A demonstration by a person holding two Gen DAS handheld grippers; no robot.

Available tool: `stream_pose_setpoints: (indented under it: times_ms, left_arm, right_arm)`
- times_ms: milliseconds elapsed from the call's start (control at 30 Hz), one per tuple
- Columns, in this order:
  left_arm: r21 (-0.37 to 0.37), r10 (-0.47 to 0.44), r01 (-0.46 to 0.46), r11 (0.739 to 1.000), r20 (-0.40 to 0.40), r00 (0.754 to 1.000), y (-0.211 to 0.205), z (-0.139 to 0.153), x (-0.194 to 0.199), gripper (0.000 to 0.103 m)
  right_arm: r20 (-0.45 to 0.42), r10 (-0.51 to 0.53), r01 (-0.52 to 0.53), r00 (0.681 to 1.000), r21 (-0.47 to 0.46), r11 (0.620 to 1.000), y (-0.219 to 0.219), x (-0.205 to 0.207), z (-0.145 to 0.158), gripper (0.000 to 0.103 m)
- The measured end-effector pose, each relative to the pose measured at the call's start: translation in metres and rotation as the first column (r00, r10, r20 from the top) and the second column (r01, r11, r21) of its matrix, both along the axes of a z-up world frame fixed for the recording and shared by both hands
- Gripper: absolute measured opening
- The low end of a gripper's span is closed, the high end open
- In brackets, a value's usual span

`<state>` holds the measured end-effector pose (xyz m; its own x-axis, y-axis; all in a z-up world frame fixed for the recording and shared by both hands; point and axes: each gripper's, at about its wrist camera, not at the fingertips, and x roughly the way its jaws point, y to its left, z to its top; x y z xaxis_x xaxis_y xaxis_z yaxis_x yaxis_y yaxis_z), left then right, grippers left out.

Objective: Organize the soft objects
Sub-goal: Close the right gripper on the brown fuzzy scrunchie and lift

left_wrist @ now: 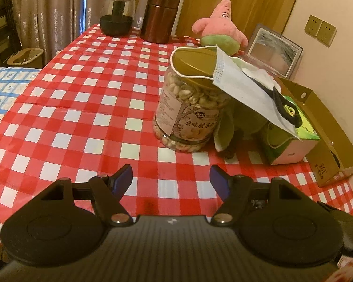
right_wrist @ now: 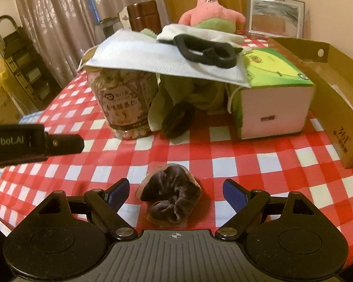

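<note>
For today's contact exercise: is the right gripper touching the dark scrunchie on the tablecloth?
Apart. In the right wrist view, checkered cloth shows between each pad of the right gripper and the scrunchie.

1. The counter's cloth (left_wrist: 82, 94) is red-and-white checked.
2. The scrunchie (right_wrist: 170, 195) is dark brown velvet.
3. The plush starfish (left_wrist: 220, 23) is pink with green shorts.
4. The face mask (right_wrist: 153, 58) is white here, pale blue in the left view.
5. The tissue box (right_wrist: 275, 70) is green and white.
6. The jar's lid (left_wrist: 193, 63) is gold.

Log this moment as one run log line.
left gripper: open, empty | right gripper: open, straddling dark velvet scrunchie | scrunchie: lying on red-checked tablecloth
</note>
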<state>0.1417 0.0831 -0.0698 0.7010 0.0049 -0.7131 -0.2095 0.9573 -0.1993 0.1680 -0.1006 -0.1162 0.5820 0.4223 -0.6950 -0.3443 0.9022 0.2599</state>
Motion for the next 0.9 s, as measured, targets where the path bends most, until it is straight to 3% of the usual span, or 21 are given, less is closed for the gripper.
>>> stream_pose_setpoints:
  times_ms: [167, 533, 733, 900]
  left_arm:
    - [-0.010, 0.008, -0.008, 1.000, -0.010, 1.000, 0.004, -0.005, 0.003, 0.069]
    - [-0.002, 0.000, 0.000, 1.000, -0.016, 1.000, 0.000, -0.005, 0.003, 0.069]
    - [0.029, -0.059, 0.059, 0.998, 0.000, 0.998, -0.016, -0.003, 0.006, 0.069]
    - [0.059, -0.171, 0.168, 0.984, 0.043, 0.984, -0.039, -0.003, 0.020, 0.063]
  right_arm:
    - [-0.008, 0.016, -0.016, 1.000, -0.028, 0.999, 0.003, -0.001, -0.008, 0.074]
    - [0.015, 0.025, -0.024, 1.000, -0.051, 0.998, 0.002, -0.004, -0.003, 0.028]
    - [0.063, -0.041, 0.045, 0.997, -0.069, 0.997, -0.019, -0.006, 0.011, 0.027]
    - [0.085, -0.104, 0.110, 0.991, -0.073, 0.991, -0.045, -0.001, 0.020, 0.027]
